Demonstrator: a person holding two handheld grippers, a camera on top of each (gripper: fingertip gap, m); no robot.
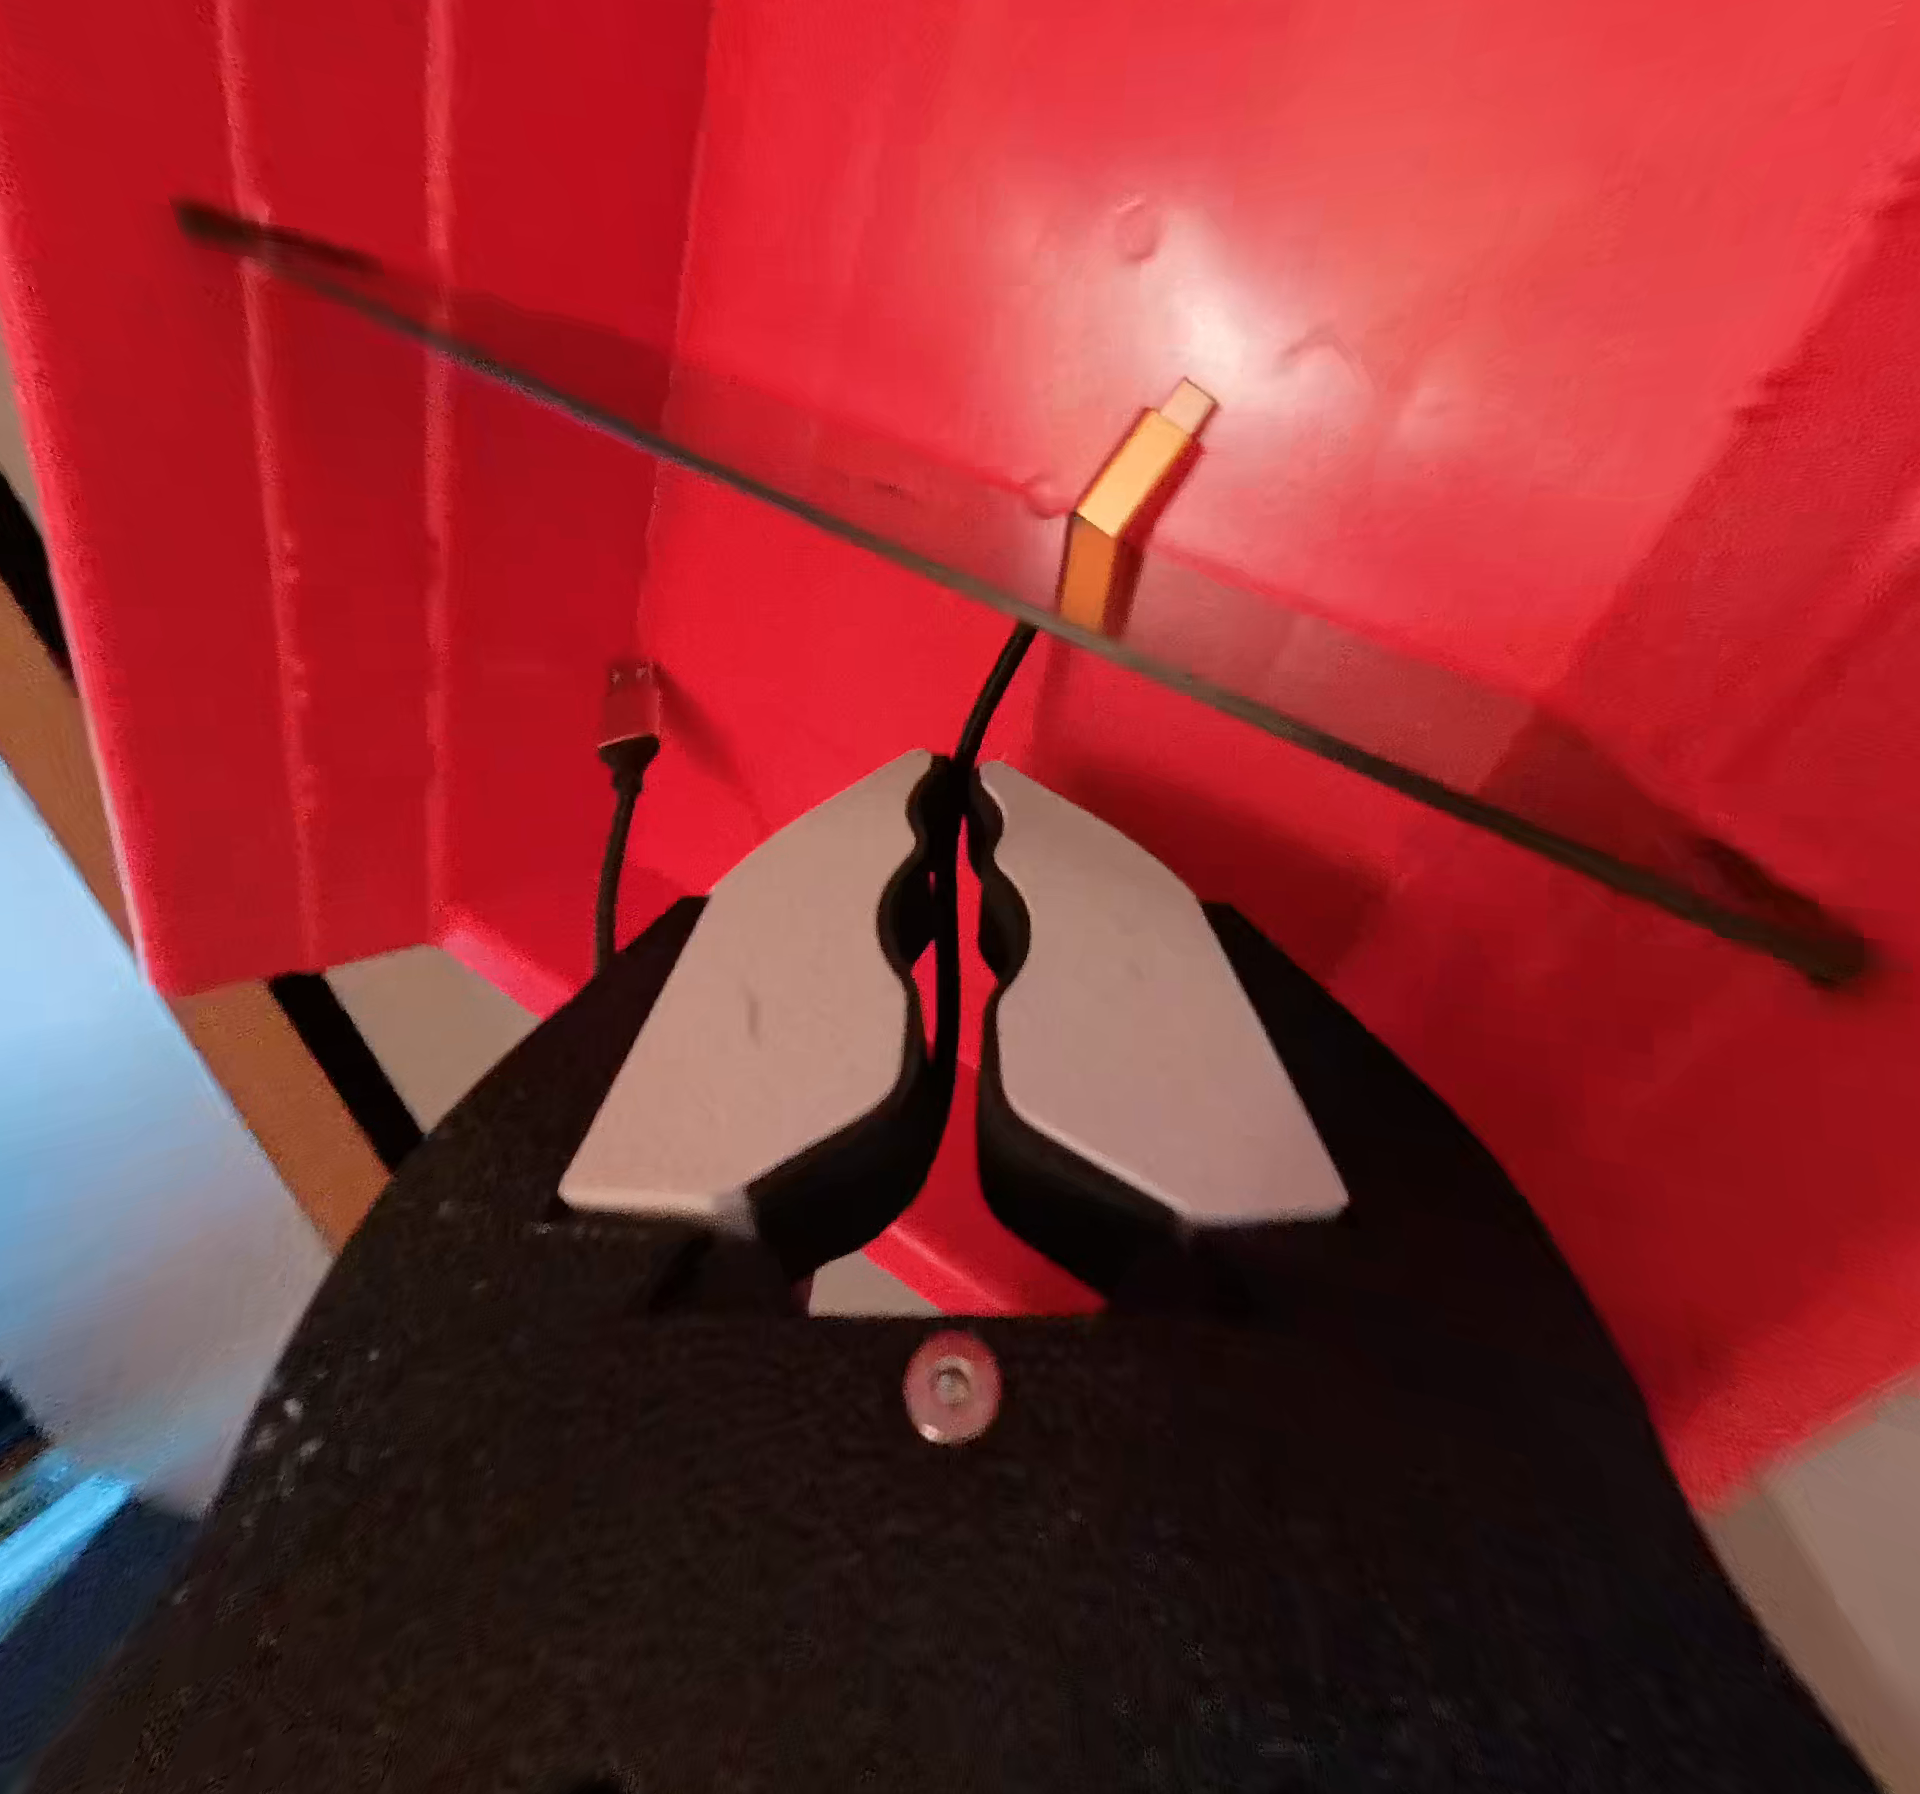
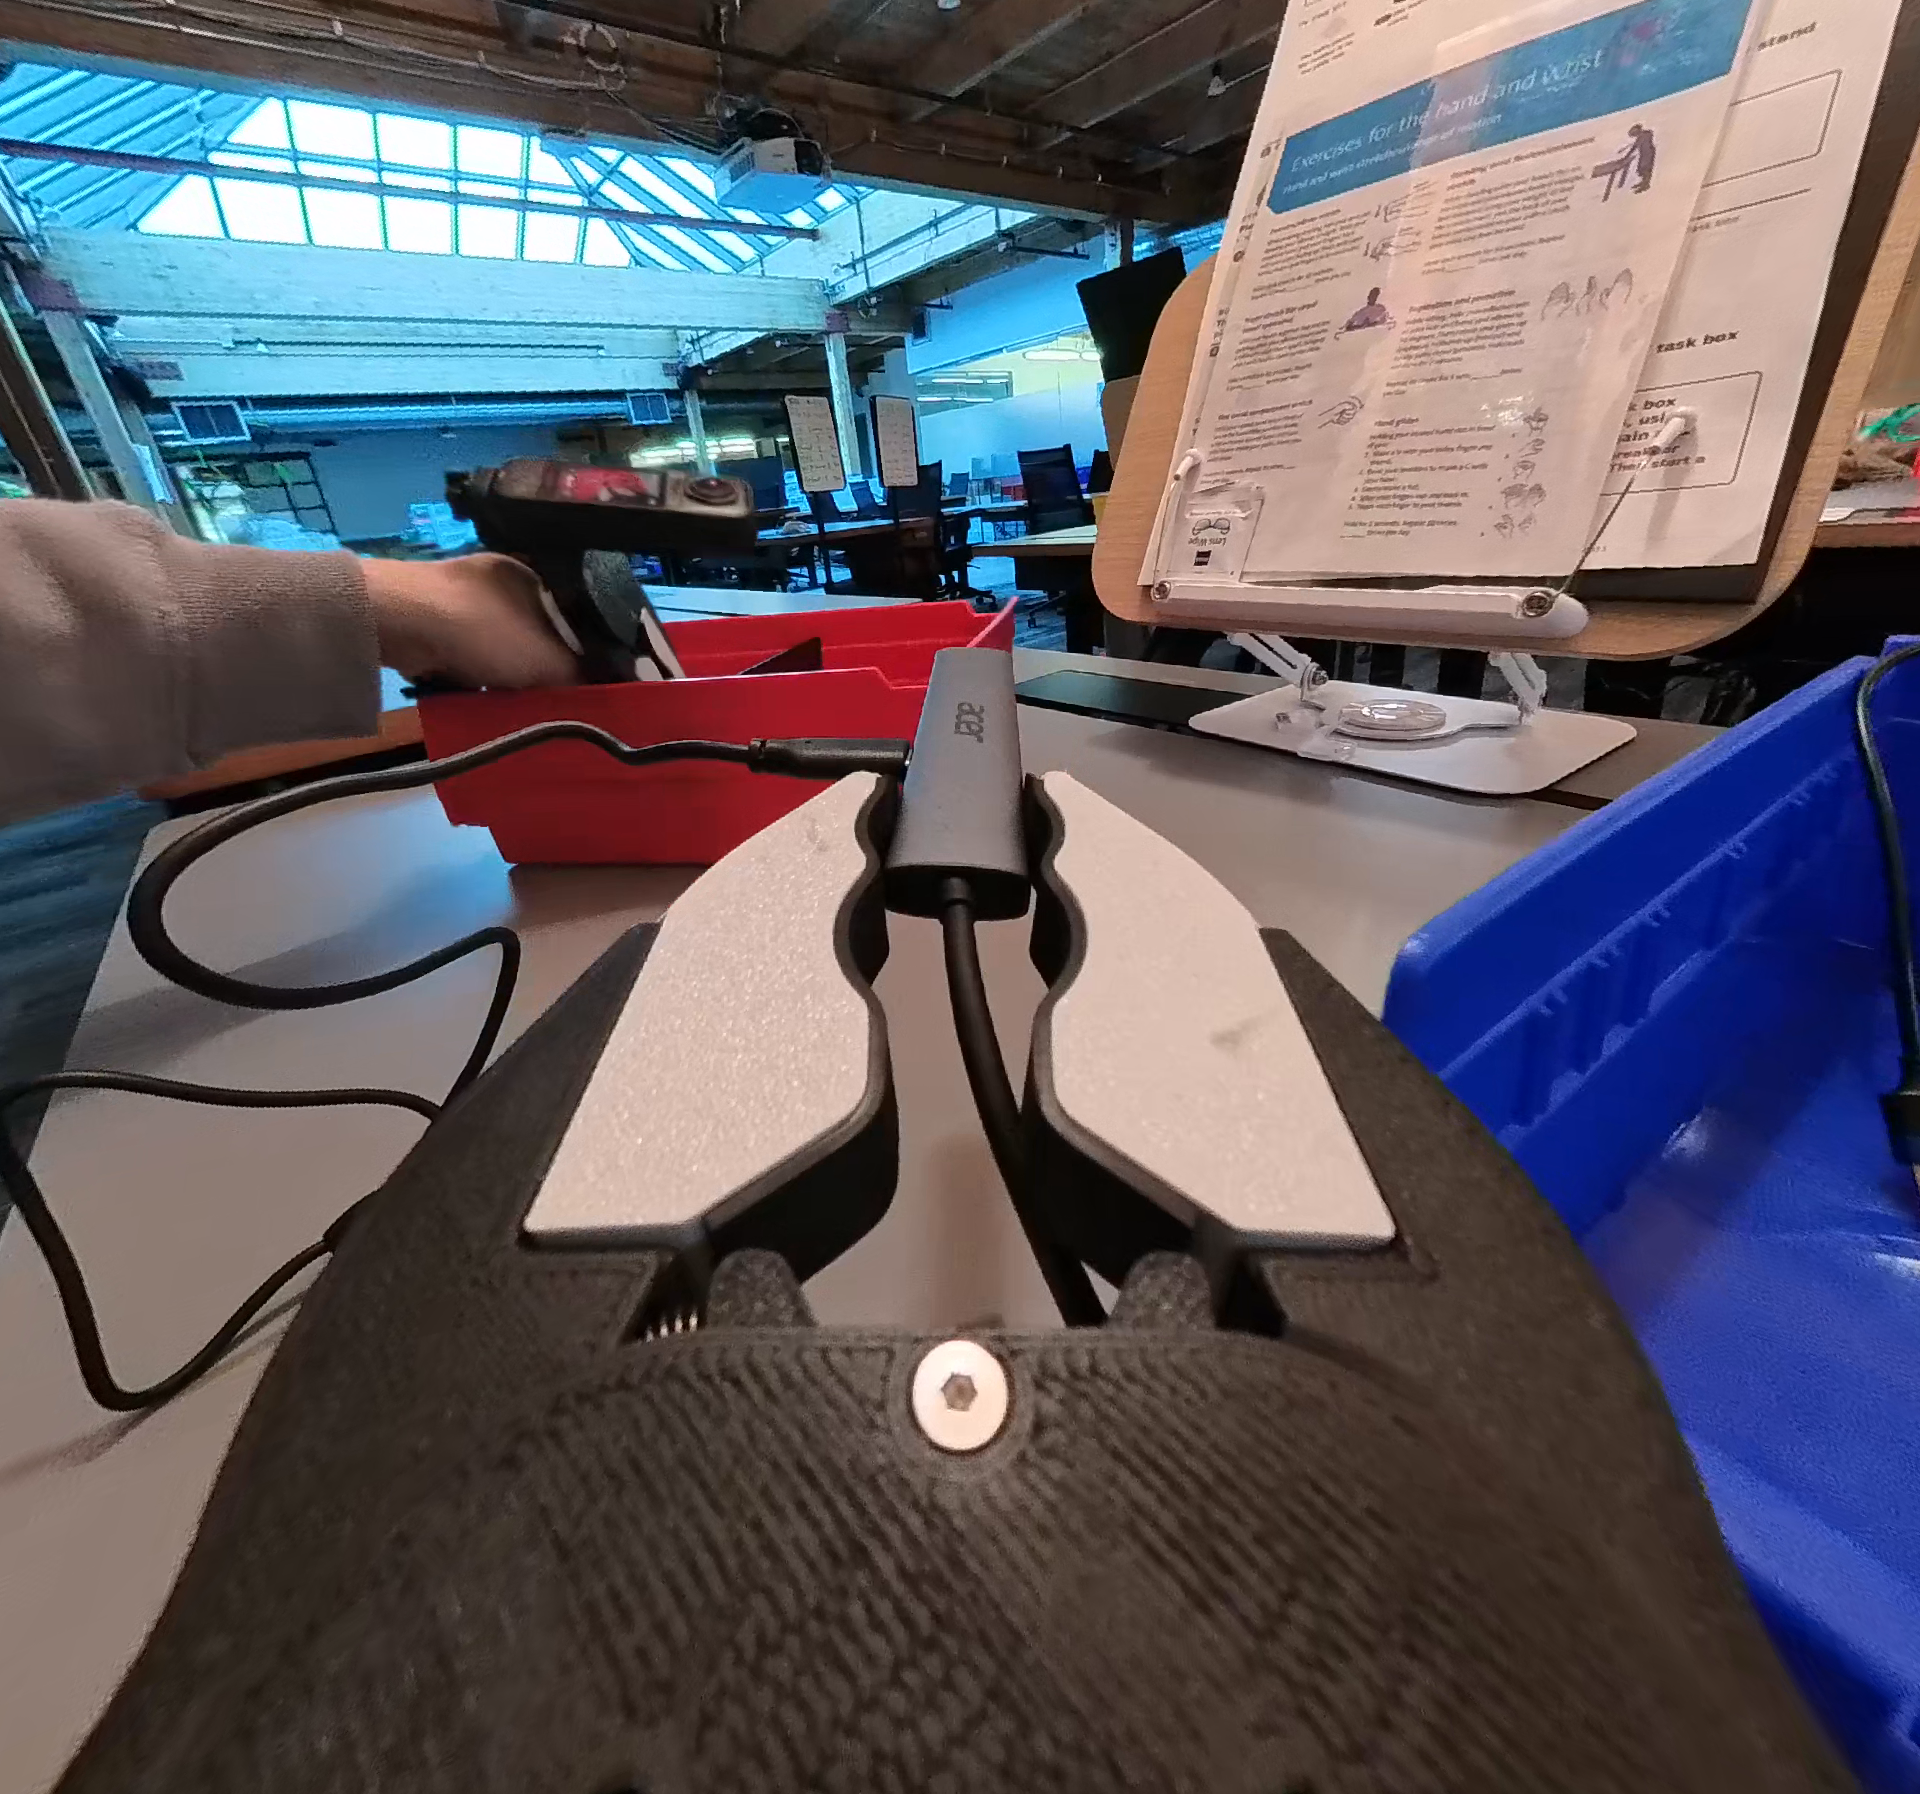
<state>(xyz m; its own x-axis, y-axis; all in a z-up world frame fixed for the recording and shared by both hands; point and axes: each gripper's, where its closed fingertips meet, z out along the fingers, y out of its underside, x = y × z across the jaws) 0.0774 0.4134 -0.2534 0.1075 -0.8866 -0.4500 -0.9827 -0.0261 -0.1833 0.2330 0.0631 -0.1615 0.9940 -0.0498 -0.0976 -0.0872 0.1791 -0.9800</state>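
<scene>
My left gripper (image 1: 954, 768) is inside a red bin (image 1: 1351, 134). It is shut on a thin black cable (image 1: 987, 695) that ends in an orange plug (image 1: 1117, 508) just ahead of the tips. A thin dark divider plate (image 1: 727, 477) crosses the bin at a slant, in front of the plug. My right gripper (image 2: 956, 786) is shut on a grey hub (image 2: 961, 736), held above the table with its own cable (image 2: 982, 1017) running back between the fingers. A black cable (image 2: 312, 788) is plugged into the hub's left side. The left gripper (image 2: 613, 560) also shows there, in the red bin (image 2: 644, 768).
A second cable with a red braided plug (image 1: 631, 705) lies in the red bin at the left. A blue bin (image 2: 1662, 1017) with a cable in it stands close on the right. A document stand with papers (image 2: 1455, 290) stands at the back right of the grey table (image 2: 1247, 861). My hands' fingertips stand some 40 centimeters from each other.
</scene>
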